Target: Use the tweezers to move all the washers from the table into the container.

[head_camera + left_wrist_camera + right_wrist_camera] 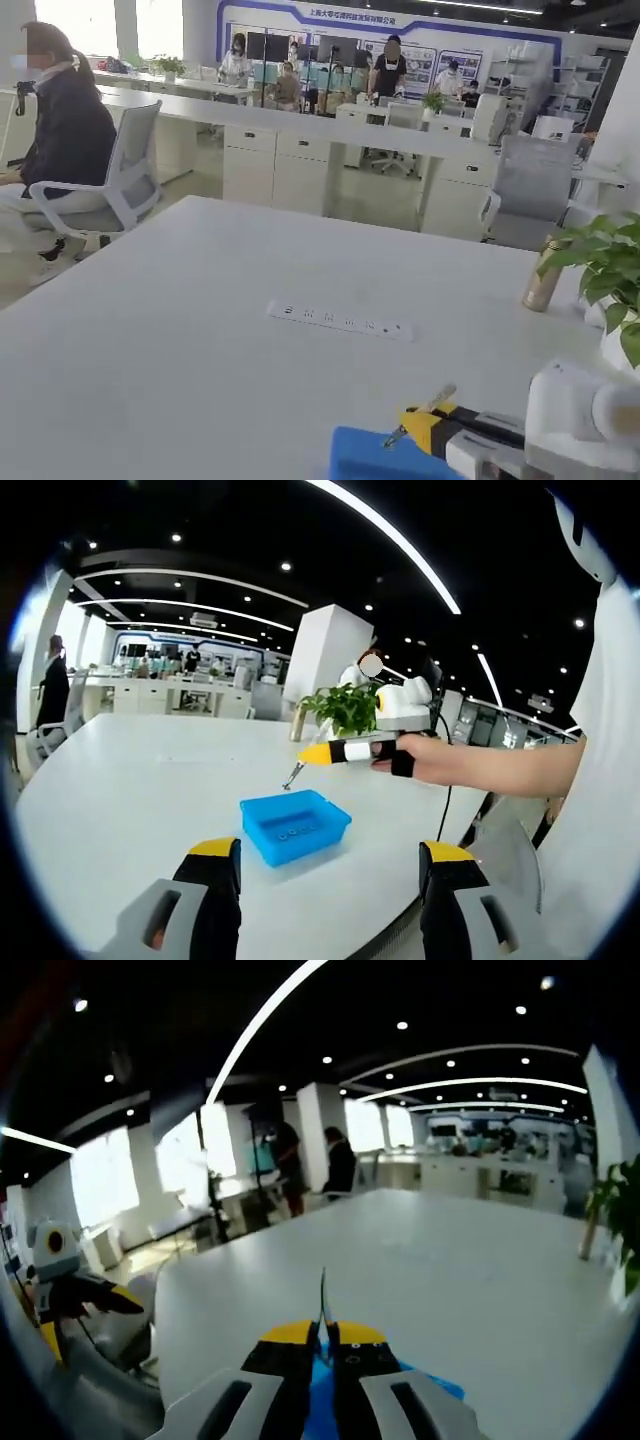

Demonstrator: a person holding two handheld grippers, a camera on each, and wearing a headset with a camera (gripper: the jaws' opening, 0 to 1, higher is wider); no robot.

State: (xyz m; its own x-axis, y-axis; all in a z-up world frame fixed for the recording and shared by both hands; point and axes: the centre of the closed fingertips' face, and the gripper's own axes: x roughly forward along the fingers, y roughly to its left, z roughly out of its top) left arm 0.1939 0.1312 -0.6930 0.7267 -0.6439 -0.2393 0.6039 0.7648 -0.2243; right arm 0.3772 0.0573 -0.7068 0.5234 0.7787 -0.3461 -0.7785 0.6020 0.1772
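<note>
The right tool [322,752] is clamped tight on a pair of tweezers [296,773], a hand [425,760] wrapped around its grip. From the left gripper view, the tweezers slant down, with their point just above the far rim of a blue container [295,825]. The container sits near the edge of the white table [200,350]. A few small dark rings lie in a row on its floor. They look like washers [296,832], though they are too small to be sure. I cannot tell whether the tweezer tips hold anything.

The left tool [330,880] hangs back on the near side of the container. Its two yellow-tipped jaws stand wide apart with nothing between them.

In the right gripper view the jaws are pressed together around the tweezers, and the blue of the container shows just beneath.

Farther along the table lies a white power strip [340,320]. A gold-coloured bottle [545,275] and a potted plant [610,265] stand at the right edge. A person [60,130] sits in an office chair off to the left.
</note>
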